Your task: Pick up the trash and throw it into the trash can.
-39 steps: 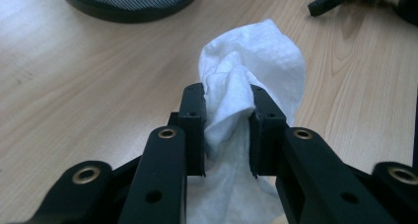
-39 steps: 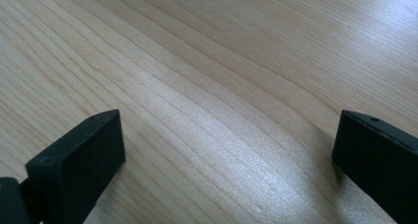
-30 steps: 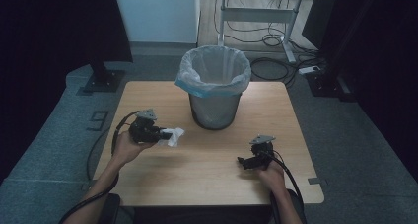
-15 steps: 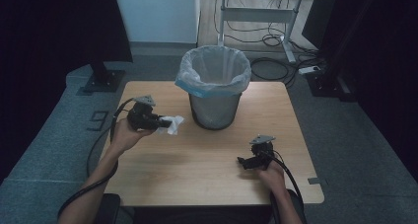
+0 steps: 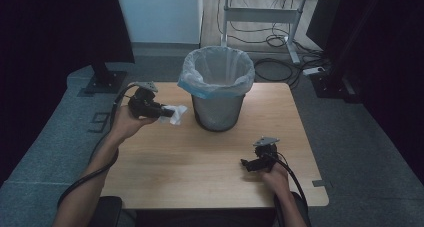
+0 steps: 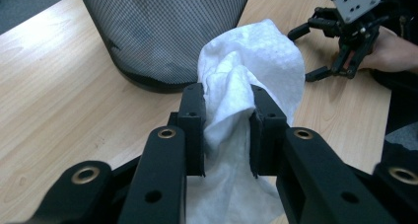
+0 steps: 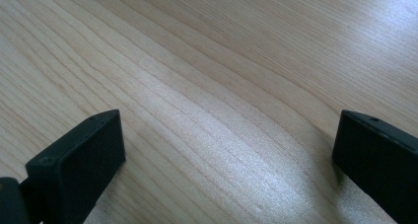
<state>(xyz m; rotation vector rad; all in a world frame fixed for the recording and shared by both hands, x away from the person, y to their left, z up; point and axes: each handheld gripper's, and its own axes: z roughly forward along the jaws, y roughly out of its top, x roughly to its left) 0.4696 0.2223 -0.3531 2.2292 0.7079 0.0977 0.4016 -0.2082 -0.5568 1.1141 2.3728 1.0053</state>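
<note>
Bin interior hidden behind mesh wastebasket wall and pale liner; crumpled white tissue pinched in left gripper at nine o'clock; right gripper spread wide, empty, over woodgrain table.

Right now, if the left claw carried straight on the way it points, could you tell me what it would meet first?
Most likely the mesh wall of the bin. The left claw, shut on the white tissue, points at the bin's lower side, so the tissue would touch first, though depth is hard to judge.

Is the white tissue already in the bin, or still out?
Out. The left gripper is shut on the crumpled tissue, held beside the mesh bin, below its rim.
</note>
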